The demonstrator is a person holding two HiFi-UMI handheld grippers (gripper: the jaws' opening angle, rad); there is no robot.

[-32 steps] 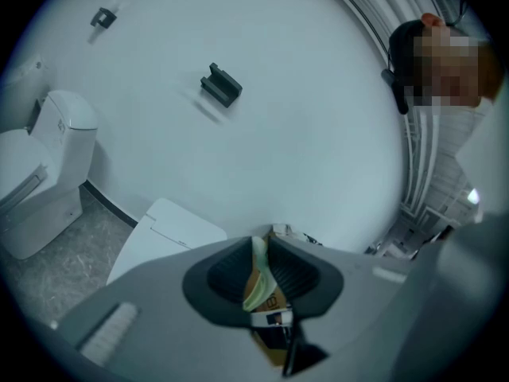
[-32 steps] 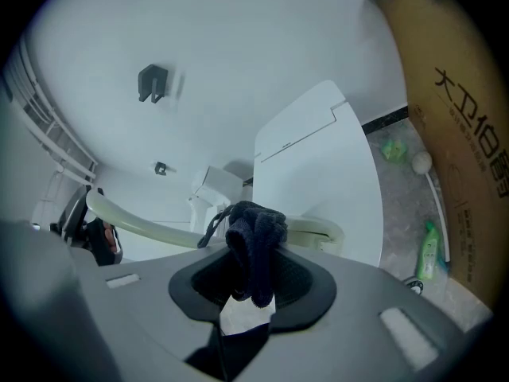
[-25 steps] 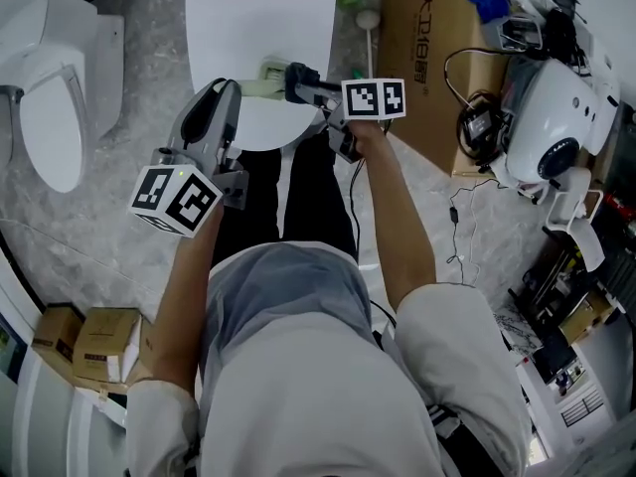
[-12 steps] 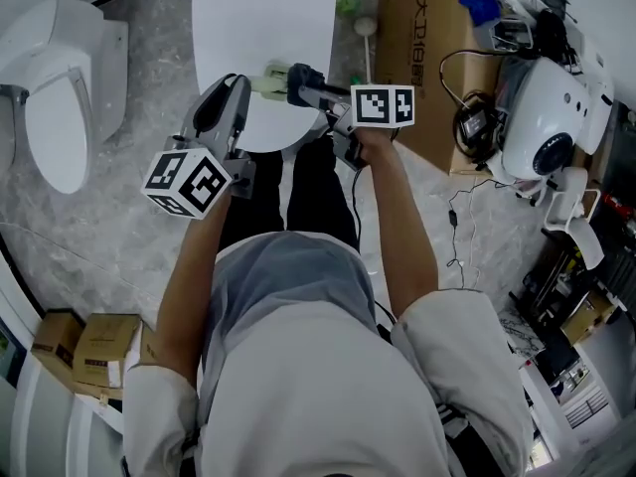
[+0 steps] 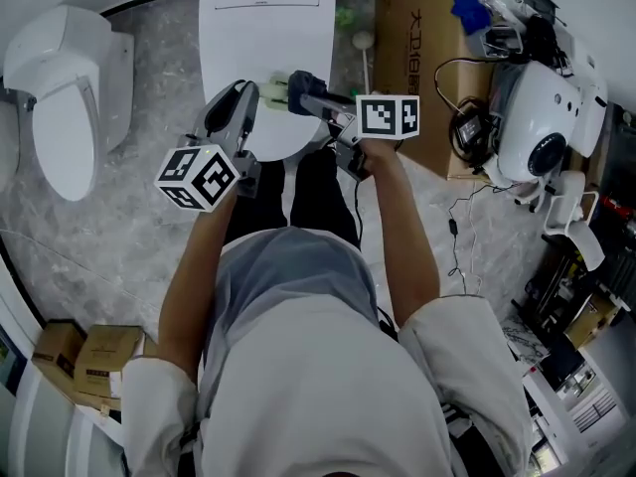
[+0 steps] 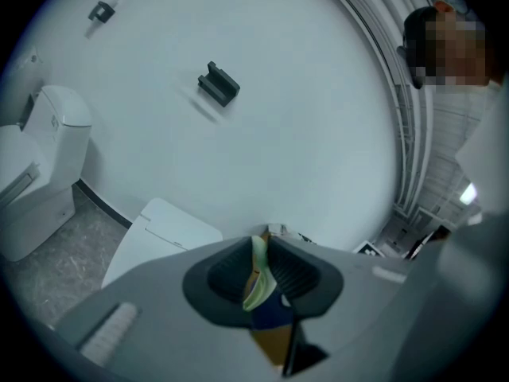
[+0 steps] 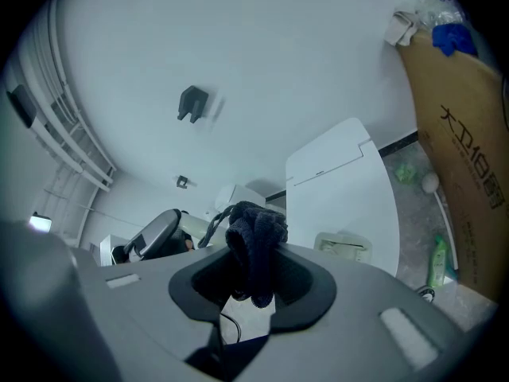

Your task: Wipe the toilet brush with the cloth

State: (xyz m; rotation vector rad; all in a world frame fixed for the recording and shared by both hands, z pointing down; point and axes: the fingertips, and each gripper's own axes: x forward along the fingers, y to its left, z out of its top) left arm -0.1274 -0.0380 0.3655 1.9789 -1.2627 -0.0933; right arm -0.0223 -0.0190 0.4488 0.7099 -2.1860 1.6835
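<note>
My right gripper [image 5: 298,87] [image 7: 253,270] is shut on a dark blue cloth [image 7: 255,235] that bunches up out of its jaws. It hangs high over the closed white toilet lid [image 5: 263,38]. My left gripper [image 5: 241,93] [image 6: 261,255] is level with it on the left, shut on a thin pale green piece [image 6: 258,281]. The toilet brush [image 5: 366,40] [image 7: 432,184], a white rod with a round end, stands on the floor between the toilet and a cardboard box, away from both grippers. A pale green pad [image 5: 272,88] [image 7: 342,247] lies on the lid.
A second toilet [image 5: 60,97] [image 6: 36,181] stands at the left. The tall cardboard box [image 5: 422,63] [image 7: 469,134] is right of the brush, with a white machine [image 5: 542,107] and cables beyond. Small boxes [image 5: 89,361] sit at lower left. A green bottle [image 7: 436,261] lies by the brush.
My left gripper has moved forward toward the toilet and nearer the right gripper. The right gripper keeps the cloth and has hardly shifted. The head view has drifted slightly.
</note>
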